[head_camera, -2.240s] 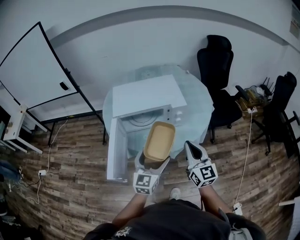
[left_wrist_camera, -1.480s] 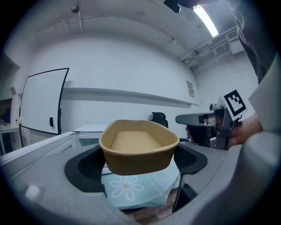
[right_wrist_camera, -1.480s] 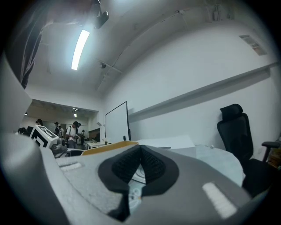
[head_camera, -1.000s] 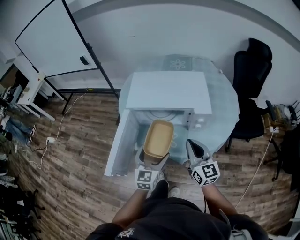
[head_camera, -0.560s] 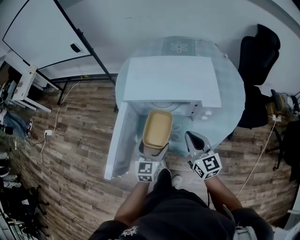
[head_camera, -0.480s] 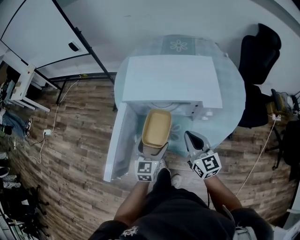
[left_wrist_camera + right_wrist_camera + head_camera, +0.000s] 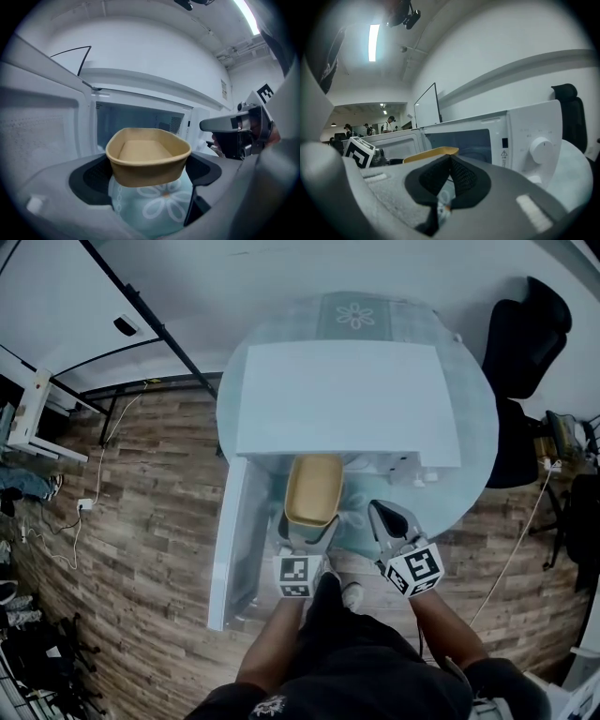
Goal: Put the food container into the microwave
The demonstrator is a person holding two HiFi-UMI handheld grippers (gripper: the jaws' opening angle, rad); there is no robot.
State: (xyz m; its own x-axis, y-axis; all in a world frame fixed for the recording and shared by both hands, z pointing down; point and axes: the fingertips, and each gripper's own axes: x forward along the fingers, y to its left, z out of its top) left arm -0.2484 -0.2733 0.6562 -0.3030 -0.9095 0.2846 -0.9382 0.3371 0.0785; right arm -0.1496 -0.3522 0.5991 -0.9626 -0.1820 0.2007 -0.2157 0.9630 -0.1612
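Note:
A tan, empty food container [image 7: 313, 488] [image 7: 147, 154] is held level just in front of the white microwave's [image 7: 347, 395] open cavity [image 7: 136, 124], its far end at the opening. My left gripper [image 7: 306, 532] [image 7: 147, 180] is shut on the container's near end, one pad on each side. My right gripper [image 7: 387, 523] [image 7: 449, 171] hangs to the right of it, jaws shut and empty, in front of the control panel with a round dial [image 7: 542, 149]. The container's rim [image 7: 431, 153] shows left of the right jaws.
The microwave door [image 7: 230, 545] [image 7: 42, 126] swings open to the left. The microwave stands on a round glass table with a flower-print mat [image 7: 356, 315]. Black office chairs [image 7: 525, 334] stand to the right, a whiteboard [image 7: 47, 296] to the left on wood floor.
The left gripper has carried the container forward to the mouth of the microwave cavity. The head view has shifted closer over the microwave. The right gripper has kept its place beside it.

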